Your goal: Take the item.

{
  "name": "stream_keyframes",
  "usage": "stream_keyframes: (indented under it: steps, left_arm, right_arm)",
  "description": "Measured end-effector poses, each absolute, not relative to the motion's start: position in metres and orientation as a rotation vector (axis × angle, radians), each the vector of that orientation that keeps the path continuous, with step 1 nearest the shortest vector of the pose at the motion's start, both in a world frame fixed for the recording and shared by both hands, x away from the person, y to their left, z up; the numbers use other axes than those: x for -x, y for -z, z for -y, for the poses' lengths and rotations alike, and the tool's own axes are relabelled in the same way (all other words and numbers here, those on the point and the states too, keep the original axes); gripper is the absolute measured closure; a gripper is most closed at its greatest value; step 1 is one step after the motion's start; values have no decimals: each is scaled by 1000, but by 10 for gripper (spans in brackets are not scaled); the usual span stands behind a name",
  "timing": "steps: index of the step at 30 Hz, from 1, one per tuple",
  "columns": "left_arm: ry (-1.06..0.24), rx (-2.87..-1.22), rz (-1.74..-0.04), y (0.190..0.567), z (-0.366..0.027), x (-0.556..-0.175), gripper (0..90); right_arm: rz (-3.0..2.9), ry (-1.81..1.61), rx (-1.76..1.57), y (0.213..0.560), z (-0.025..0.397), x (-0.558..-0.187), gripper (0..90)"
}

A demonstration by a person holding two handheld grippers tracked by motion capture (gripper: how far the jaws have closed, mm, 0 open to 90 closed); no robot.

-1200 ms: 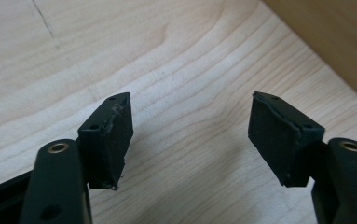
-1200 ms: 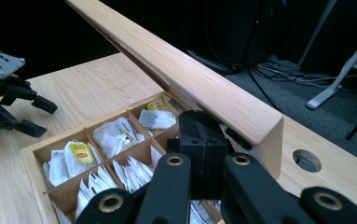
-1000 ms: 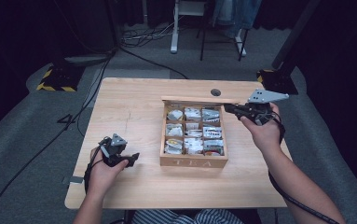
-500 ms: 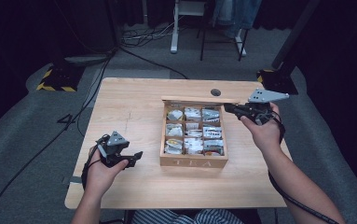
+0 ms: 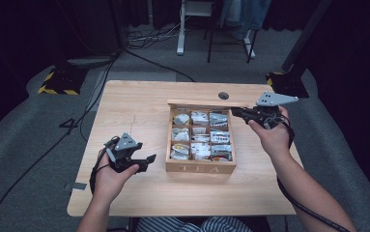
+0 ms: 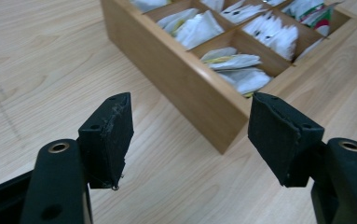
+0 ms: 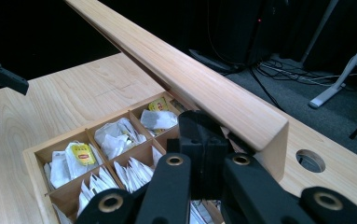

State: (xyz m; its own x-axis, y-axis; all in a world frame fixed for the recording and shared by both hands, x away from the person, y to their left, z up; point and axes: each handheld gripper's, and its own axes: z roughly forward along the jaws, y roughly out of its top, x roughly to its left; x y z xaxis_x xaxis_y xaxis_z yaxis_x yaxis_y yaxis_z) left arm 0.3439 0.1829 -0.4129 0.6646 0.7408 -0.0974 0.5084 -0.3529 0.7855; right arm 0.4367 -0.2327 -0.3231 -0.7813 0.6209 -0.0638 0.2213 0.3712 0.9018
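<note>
Wooden tea box (image 5: 199,166) sits right of tabletop centre, lid (image 7: 199,84) raised along its far edge. Nine compartments hold tea bags (image 5: 200,137), mostly white sachets. Right gripper (image 5: 238,113) at box's far right corner, jaws pressed together, empty. Left gripper (image 5: 149,159) just left of box's front, jaws spread, empty.

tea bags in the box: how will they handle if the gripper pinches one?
The tea bags look like thin paper sachets, so probably light and floppy. They lie loosely overlapped in the compartments of the box, so a pinch may lift two. Paper would likely crumple, not break.
</note>
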Motion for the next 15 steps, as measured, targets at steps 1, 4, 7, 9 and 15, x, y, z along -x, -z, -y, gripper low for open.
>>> stream_keyframes:
  steps: [1,4,7,9,15]
  left_arm:
    - [-348,-2033,-966,413,-183,-344,320]
    - [-347,-2057,-914,409,-169,-342,321]
    - [-343,-2057,-895,406,-162,-341,321]
    - [-332,-2061,-873,403,-155,-342,320]
    - [-294,-2087,-785,396,-123,-348,322]
  right_arm:
    - [-2244,-1386,-732,323,233,-437,900]
    - [-2243,-1388,-732,324,233,-437,900]
    - [-2245,-1384,-733,324,233,-436,900]
    - [-2246,-1384,-734,324,233,-436,900]
    - [-2247,-1383,-735,323,233,-436,900]
